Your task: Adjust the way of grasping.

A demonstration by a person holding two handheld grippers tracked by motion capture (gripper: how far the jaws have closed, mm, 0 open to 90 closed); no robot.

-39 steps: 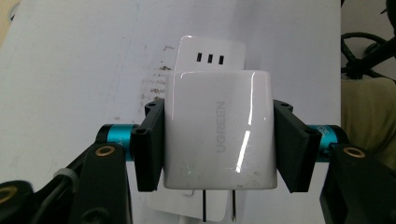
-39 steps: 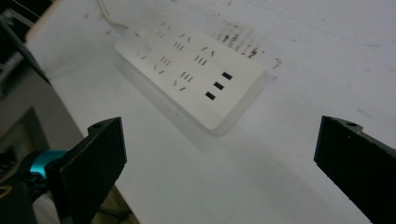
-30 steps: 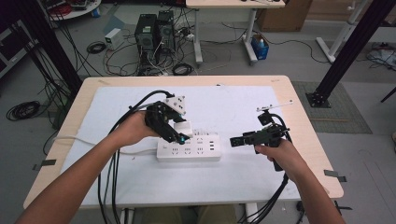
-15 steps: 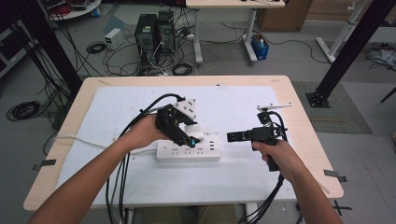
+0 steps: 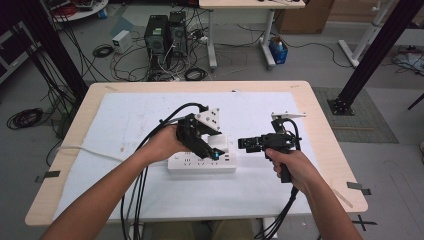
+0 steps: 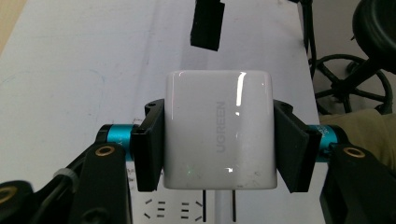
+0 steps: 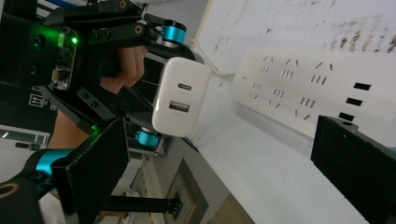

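Left gripper view: your left gripper (image 6: 217, 140) pinches the white charger (image 6: 218, 130) across its two side faces, the jaws pressed flat against it. The charger's two flat prongs (image 6: 218, 205) point straight down from its lower edge toward the white power strip (image 6: 163, 210) on the table (image 6: 70, 70), prongs apart from the sockets, not yet entered. The coming move appears to turn on this one relation: the prongs must stand in line with a socket's paired slots, and the push must run along the prongs' own length. In the high view, the left gripper (image 5: 212, 150) hangs over the right half of the power strip (image 5: 190, 164), so your left hand is the one placed to seat the charger. Your right gripper (image 5: 245, 144) lies level just off the strip's right end, its jaws spread and holding nothing, as the right gripper view confirms, where the charger's (image 7: 180, 95) port face shows
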